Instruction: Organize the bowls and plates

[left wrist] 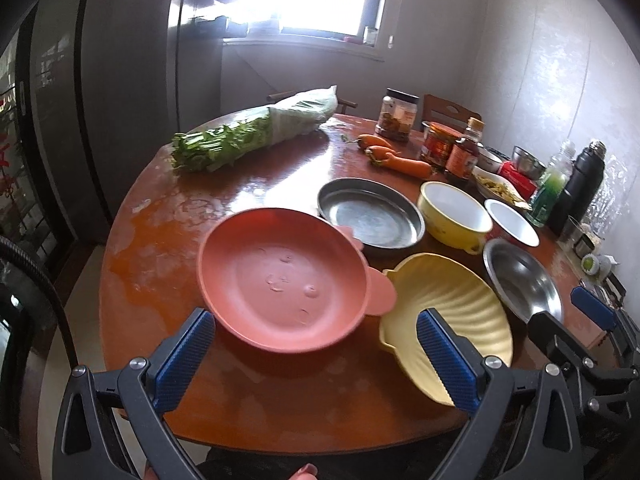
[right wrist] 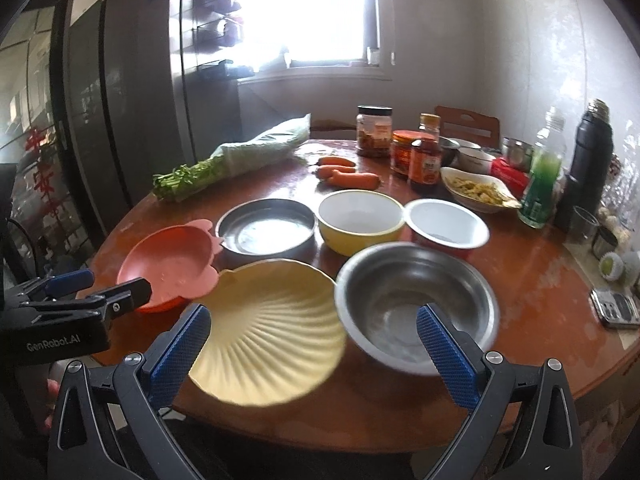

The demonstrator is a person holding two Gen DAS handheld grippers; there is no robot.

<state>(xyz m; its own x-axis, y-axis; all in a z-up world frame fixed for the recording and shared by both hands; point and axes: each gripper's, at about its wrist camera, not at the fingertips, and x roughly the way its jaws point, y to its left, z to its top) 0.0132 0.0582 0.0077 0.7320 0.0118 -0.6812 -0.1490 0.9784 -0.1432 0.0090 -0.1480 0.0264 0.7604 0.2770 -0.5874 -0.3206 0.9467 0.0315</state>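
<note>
carrots (right wrist: 347, 172), jars (right wrist: 374, 131) and greens (left wrist: 224, 142) crowd behind the dishes; both grippers' fingers (left wrist: 186, 356) (right wrist: 448, 354) spread, empty.

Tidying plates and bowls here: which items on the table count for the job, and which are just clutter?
Job: pink plate, yellow shell plate, steel bowl, steel pan, yellow bowl, white bowl.

Clutter: greens, carrots, jars, flask, green bottle.

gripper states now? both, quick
Left gripper: open, empty, in front of the salmon-pink plastic plate.
Right gripper: open, empty, in front of the pale yellow shell-shaped plate.
</note>
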